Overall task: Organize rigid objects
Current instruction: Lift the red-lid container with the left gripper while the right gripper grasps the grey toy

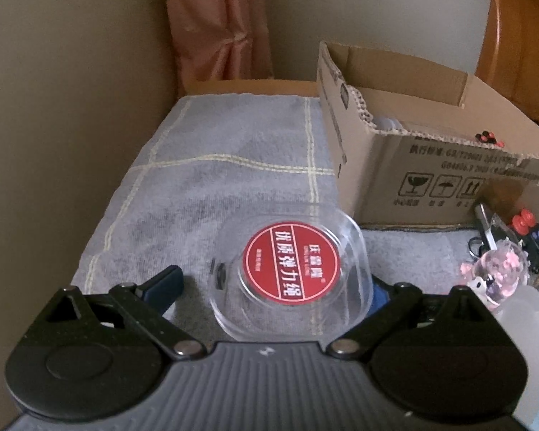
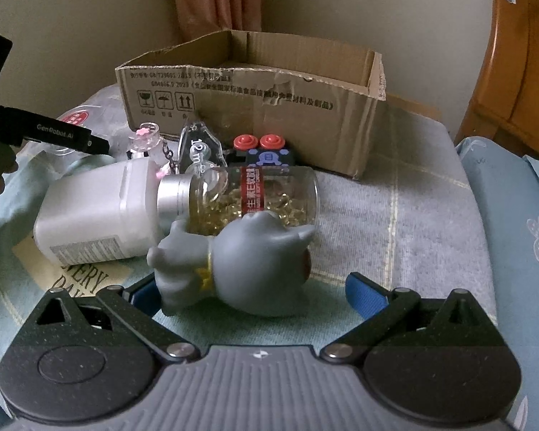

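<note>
Only from the right wrist were a capsule jar [image 2: 255, 197] and grey figurine [image 2: 233, 269] seen, between the spread right gripper [image 2: 258, 294]. Left gripper [image 1: 273, 287] was spread around a clear case [image 1: 291, 269]; cardboard box [image 1: 413, 179] at two o'clock, contents unclear.

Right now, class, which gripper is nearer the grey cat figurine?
Right. The right gripper has the grey cat figurine between its open fingers; the left gripper is farther left, around a clear case.

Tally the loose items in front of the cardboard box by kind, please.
Bottles: 2 (white plastic bottle, glass capsule bottle)
Clear case: 1
Grey figurine: 1
Keychain charms: 2 (pink flower charm, clear tag)
Black block toy: 1
Total: 7
</note>
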A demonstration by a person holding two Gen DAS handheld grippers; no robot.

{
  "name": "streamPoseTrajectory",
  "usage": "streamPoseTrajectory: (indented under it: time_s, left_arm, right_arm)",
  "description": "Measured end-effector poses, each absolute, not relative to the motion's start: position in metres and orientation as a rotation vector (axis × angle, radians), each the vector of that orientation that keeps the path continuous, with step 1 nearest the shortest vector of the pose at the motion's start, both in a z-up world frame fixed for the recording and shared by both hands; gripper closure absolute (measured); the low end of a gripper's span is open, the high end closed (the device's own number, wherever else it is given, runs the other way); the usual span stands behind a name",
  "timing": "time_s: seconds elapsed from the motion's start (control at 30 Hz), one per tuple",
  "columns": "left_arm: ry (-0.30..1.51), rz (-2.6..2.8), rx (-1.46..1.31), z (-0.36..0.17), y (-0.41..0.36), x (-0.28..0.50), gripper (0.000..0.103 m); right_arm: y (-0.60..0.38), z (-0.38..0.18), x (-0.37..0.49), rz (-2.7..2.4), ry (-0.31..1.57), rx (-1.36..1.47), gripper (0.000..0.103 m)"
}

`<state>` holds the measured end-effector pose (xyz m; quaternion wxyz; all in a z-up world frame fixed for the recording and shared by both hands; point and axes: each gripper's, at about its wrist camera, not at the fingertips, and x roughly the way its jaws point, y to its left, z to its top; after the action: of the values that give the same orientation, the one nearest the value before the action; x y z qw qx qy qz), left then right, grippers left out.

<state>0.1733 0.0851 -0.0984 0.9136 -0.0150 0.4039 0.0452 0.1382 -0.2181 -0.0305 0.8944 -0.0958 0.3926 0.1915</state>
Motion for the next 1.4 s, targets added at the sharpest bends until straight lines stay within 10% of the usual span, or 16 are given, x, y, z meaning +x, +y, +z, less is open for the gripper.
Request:
streamPoseTrajectory:
  time_s: [0.47, 1.4]
  left_arm:
    - [0.817, 0.071, 0.036, -0.093, 0.077, 0.176, 0.019]
    - [0.910, -0.139, 0.184, -0.044, 0.080, 0.152, 0.027]
  right_arm:
    - [-0.209, -0.021, 0.129, 0.430, 0.774, -0.234, 0.026]
    - [-0.229, 0.020, 0.125, 0.528, 0.788, -0.233, 0.027]
